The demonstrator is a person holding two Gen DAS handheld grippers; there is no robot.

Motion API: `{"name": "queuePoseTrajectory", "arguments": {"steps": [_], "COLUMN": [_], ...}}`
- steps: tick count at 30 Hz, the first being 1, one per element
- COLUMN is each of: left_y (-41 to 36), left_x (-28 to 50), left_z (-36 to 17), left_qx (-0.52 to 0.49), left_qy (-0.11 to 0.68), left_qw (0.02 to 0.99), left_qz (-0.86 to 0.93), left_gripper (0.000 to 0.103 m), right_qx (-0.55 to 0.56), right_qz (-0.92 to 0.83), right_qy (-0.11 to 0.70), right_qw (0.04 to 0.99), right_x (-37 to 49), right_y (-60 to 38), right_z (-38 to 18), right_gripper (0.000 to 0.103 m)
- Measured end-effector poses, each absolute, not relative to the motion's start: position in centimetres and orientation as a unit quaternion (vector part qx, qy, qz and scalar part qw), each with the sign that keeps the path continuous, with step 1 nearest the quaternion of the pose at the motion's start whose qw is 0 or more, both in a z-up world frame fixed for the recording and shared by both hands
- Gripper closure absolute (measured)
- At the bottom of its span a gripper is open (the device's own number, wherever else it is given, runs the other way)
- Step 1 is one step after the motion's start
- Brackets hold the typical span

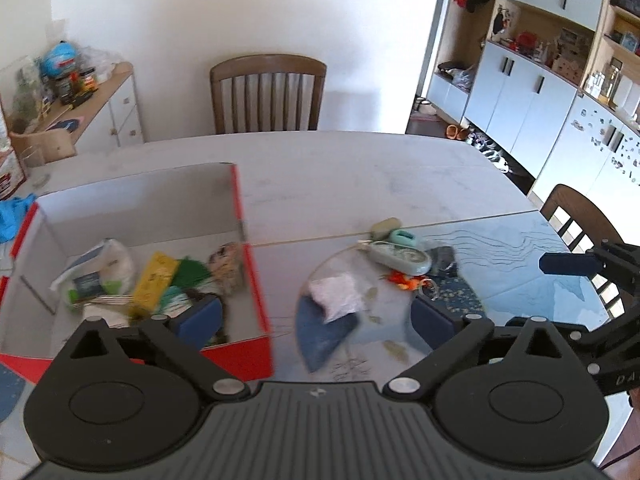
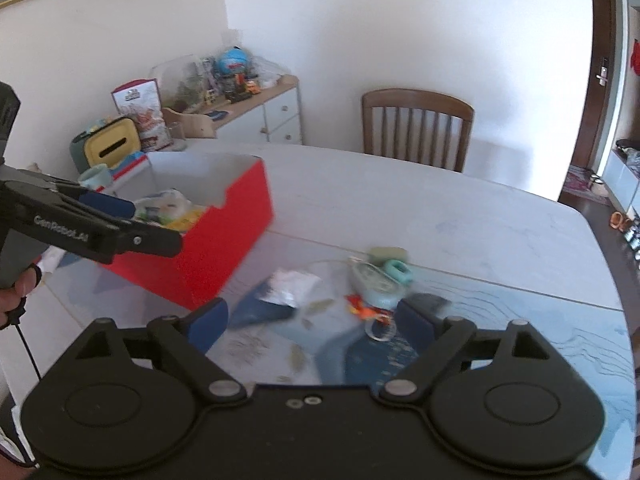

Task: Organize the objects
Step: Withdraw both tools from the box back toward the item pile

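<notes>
A red box (image 1: pixel 256 280) (image 2: pixel 224 236) stands on the table, holding several things, among them a yellow packet (image 1: pixel 156 280) and a white bag (image 1: pixel 112 264). Right of it loose items lie on the table: a white packet (image 1: pixel 338 296) (image 2: pixel 290 286), a pale blue case (image 1: pixel 400 258) (image 2: pixel 376 284), a teal clip (image 1: pixel 406 237) (image 2: pixel 398 271), a grey-green pouch (image 1: pixel 386 226) (image 2: pixel 386 254) and an orange trinket (image 1: pixel 404 280) (image 2: pixel 362 308). My left gripper (image 1: pixel 316 320) is open, straddling the box's right wall. My right gripper (image 2: pixel 312 324) is open, low over the loose items, nothing between its pads.
The grey table (image 1: pixel 360 168) has a blue patterned mat (image 2: pixel 520 320) under the items. Wooden chairs (image 1: pixel 268 92) (image 1: pixel 576 216) stand at the far side and the right. A cluttered sideboard (image 1: pixel 80 96) sits at the left, cupboards (image 1: pixel 528 92) at the right.
</notes>
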State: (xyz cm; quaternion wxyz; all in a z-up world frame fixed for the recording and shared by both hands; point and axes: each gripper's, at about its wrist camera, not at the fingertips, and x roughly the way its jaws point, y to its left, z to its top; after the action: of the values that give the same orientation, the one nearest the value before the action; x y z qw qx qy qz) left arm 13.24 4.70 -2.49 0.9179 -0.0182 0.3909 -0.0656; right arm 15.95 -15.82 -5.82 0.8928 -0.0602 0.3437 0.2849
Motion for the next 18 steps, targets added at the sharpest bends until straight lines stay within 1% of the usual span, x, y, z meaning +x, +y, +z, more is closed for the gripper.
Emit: {"name": "queuePoseTrajectory", "arguments": {"steps": [11, 18], "left_y": [-1.7, -3.2], "left_x": [15.9, 18.1], "left_z": [-6.0, -8.6], "left_qx": [-0.007, -0.017], "left_qy": [0.403, 0.417], "left_qw": [0.913, 0.908], "left_qz": [-0.063, -0.031], "left_gripper": [0.001, 0.001], "right_qx": [-0.058, -0.053], "right_qz": [0.247, 0.234], "right_qy": [0.362, 0.38], "right_qw": [0.897, 0.893], "right_x": [19.5, 22.8], "right_y": [-21.7, -23.3], "right_z": [-8.2, -10.0], "right_gripper": [0.013, 0.015]}}
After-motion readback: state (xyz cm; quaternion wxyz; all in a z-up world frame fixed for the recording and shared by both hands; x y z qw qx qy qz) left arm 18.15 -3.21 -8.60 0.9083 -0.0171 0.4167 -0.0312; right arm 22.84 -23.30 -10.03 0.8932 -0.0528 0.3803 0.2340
